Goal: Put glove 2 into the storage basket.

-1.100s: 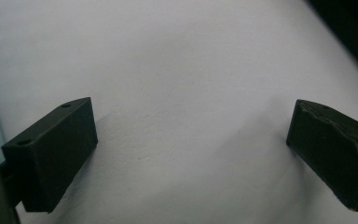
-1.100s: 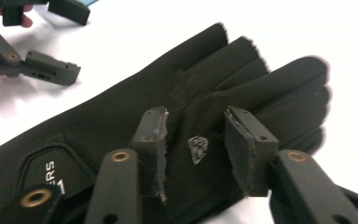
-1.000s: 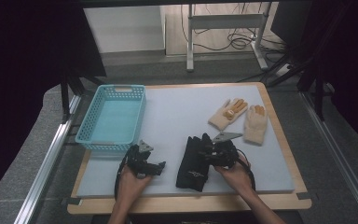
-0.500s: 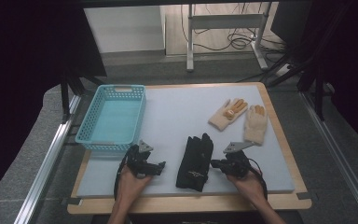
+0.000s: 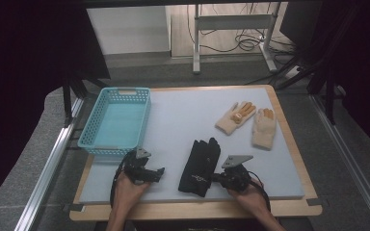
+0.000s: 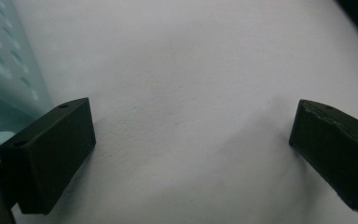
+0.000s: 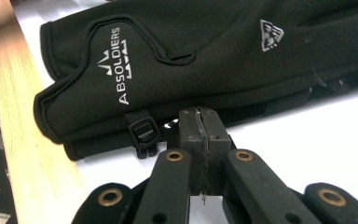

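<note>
Lying flat near the table's (image 5: 279, 185) front edge, the black gloves (image 5: 200, 161) sit between both hands. The right tool (image 7: 200, 122), pressed together, seems to touch their edge; the left tool (image 6: 186, 154) is spread wide over bare table.

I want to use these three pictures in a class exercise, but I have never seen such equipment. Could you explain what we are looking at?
A person sits at a table with hand-held tongs in each hand. The overhead picture is taken from above, looking forward and down. The other two come from small cameras riding on each tool.

On the table lie a turquoise basket, a pair of cream knitted gloves and a pair of black gloves.

The left tongs stand open over bare table, holding nothing. The right tongs are closed at the black gloves' edge, beside a small buckle; whether they pinch fabric cannot be told.
</note>
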